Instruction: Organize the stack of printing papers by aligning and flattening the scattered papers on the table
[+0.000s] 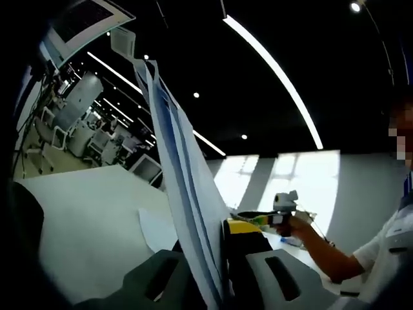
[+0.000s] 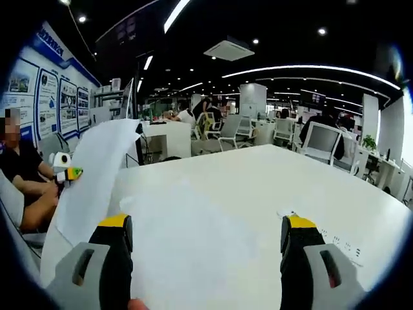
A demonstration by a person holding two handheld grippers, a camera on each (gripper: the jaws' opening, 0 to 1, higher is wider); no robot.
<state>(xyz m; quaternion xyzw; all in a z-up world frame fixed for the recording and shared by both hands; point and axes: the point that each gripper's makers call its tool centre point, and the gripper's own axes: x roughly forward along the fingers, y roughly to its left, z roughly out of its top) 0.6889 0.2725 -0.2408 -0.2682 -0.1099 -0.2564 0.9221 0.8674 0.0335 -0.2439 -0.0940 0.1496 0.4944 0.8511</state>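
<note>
The left gripper has its dark jaws pressed together on a thin stack of printing papers, white and blue-edged, rising edge-on from bottom centre to upper left of the left gripper view. The right gripper stands with its yellow-tipped jaws wide apart, holding nothing, over the smooth white table. A curled sheet stands at left.

On the table a single paper lies at the right, before the right gripper. Left of it the stack of papers stands raised above the table, between the left gripper's jaws.
</note>
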